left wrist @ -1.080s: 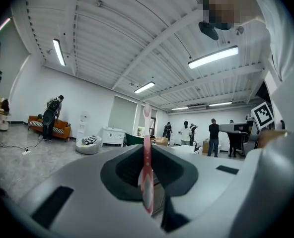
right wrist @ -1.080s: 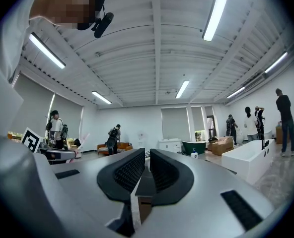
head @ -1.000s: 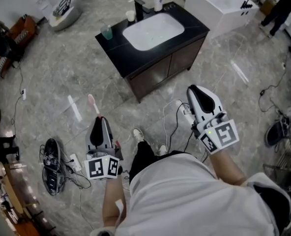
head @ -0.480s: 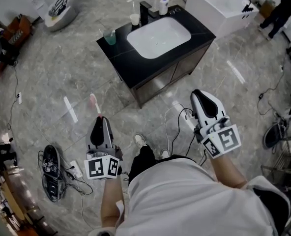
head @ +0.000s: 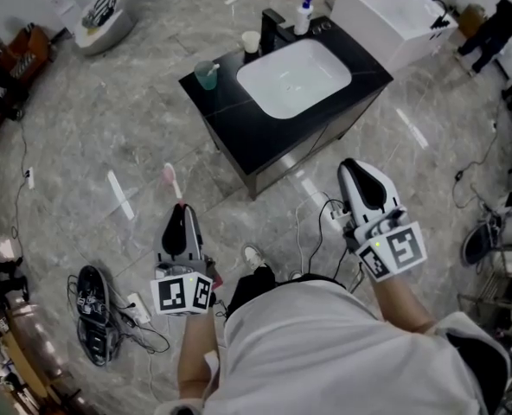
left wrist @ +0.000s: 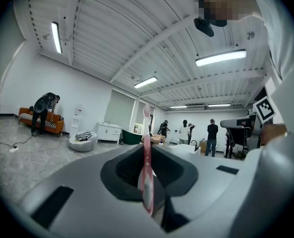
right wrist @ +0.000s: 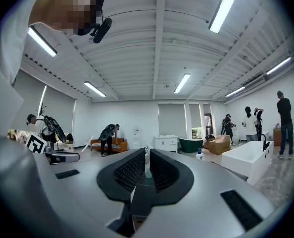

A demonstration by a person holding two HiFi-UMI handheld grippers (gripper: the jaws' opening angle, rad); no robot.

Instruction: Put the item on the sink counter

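Ahead of the person, on the grey marble floor, stands the black-topped sink bench with a white basin set into it. A green cup sits at the bench's left corner. A white cup, a black faucet and a soap bottle line the far edge behind the basin. The left gripper points level towards the bench, and its jaws pinch a pink toothbrush by the handle. The brush head sticks out past the jaw tips, over the floor and well short of the bench's near edge. In the left gripper view the toothbrush stands upright between the pads of the left gripper, with its head at the top. The right gripper also points level, near the bench's near right corner but apart from it. In the right gripper view the ridged jaws of the right gripper stand slightly spread, with only a narrow gap between them and nothing in it. A white bathtub stands just beyond the bench's right corner.
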